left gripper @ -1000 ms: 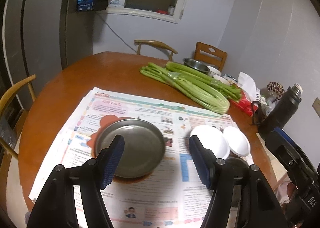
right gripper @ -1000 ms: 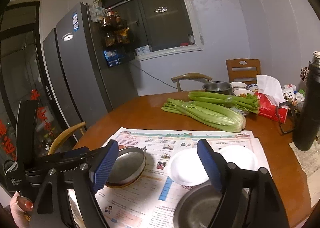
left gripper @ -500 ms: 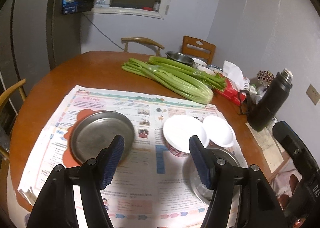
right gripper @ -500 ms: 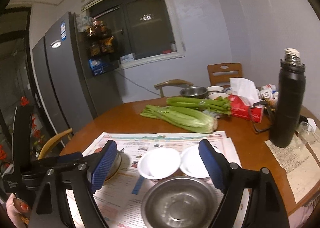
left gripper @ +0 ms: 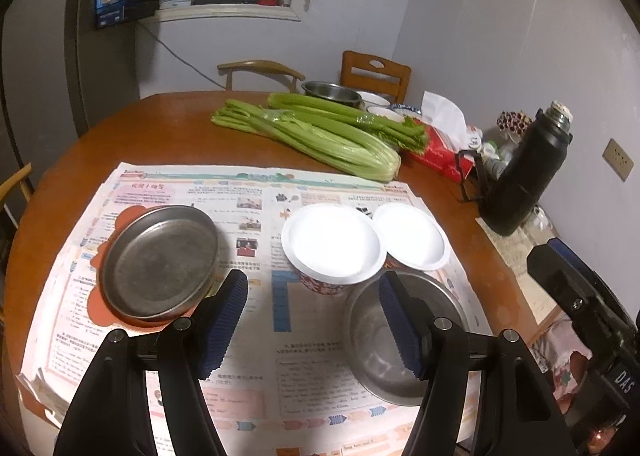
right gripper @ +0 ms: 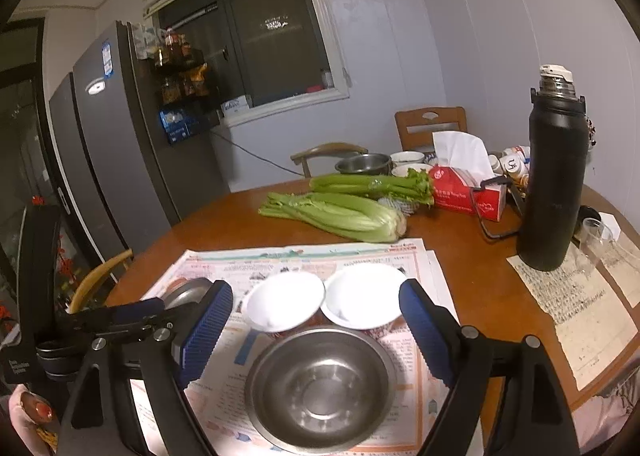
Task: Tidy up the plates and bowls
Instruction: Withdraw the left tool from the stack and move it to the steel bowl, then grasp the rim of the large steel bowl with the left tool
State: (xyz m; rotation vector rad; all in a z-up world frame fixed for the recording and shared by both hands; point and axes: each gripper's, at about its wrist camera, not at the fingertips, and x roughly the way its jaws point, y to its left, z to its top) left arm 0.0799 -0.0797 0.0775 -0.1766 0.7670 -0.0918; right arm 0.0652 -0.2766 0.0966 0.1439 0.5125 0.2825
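Our left tongs (left gripper: 313, 298) hang wide apart and empty above the newspaper (left gripper: 256, 192), and our right tongs (right gripper: 316, 312) are just as wide and empty, poised over the steel bowl (right gripper: 320, 388). On the surface (left gripper: 132, 128) the dishes lie in a loose cluster on the paper: the flat steel plate (left gripper: 160, 260) to the left on a red mat, two white bowls (left gripper: 332, 242) side by side with rims touching or nearly so, and the steel bowl nearest us on the right.

We judge that the step in hand is choosing and closing on the first dish, most likely the steel bowl under the right tongs. To do it well, we should bring one finger inside the rim and one outside, and pinch the wall rather than try to span the whole bowl, which looks too broad. Polished steel is slick, so we should close firmly and lift straight before carrying it anywhere. The white bowls sit just beyond its far rim; we want to come in from the near side so the far finger does not knock them. The newspaper may slide or lift with a dish, so a slow start helps.
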